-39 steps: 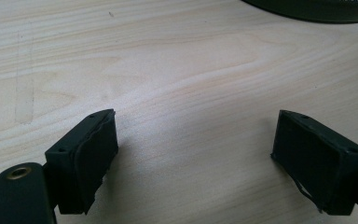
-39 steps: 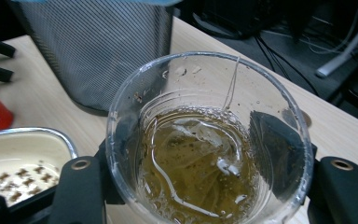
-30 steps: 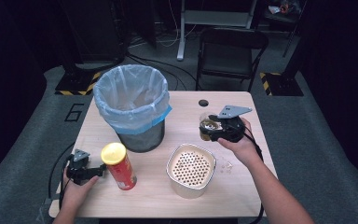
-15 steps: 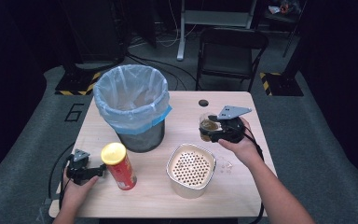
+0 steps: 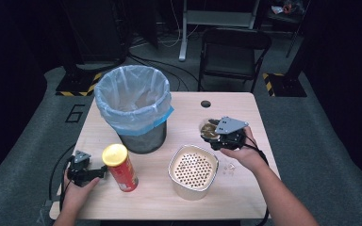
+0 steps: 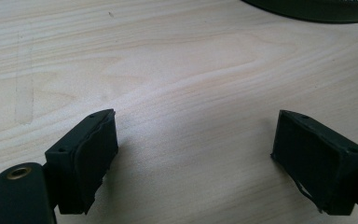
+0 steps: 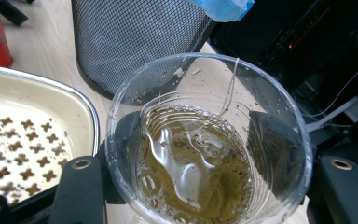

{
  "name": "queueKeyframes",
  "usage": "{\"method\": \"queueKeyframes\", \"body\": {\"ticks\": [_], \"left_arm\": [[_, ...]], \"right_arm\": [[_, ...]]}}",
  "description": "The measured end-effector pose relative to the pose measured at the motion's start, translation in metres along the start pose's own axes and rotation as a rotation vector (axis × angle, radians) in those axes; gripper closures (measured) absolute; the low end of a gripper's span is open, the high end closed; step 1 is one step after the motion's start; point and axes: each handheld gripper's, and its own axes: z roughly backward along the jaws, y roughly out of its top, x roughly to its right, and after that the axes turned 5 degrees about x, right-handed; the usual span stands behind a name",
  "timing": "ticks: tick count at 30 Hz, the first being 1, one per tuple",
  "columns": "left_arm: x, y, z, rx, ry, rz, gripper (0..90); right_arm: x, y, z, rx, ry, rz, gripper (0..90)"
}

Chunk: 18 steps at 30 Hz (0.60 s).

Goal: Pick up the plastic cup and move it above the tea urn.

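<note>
Now the right gripper clamps the cup of murky liquid at the strainer's one o'clock. Likely next: tip it over the strainer, slowly. At eight o'clock, the left gripper rests open, empty.

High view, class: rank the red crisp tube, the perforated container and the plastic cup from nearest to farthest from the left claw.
1. Red crisp tube: just to the right of the left claw, at the table's near left.
2. Perforated container: near the middle of the front edge.
3. Plastic cup: farthest, on the right side, held in the right claw.
</note>
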Motion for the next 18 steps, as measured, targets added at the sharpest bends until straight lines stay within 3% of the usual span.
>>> {"method": "queueKeyframes", "body": {"ticks": [18], "left_arm": [[0.0000,0.0001,0.0000,-0.002,0.002,-0.003,13.5]], "right_arm": [[-0.0022,-0.0021,-0.0049,0.009,0.036,0.153,36.9]]}}
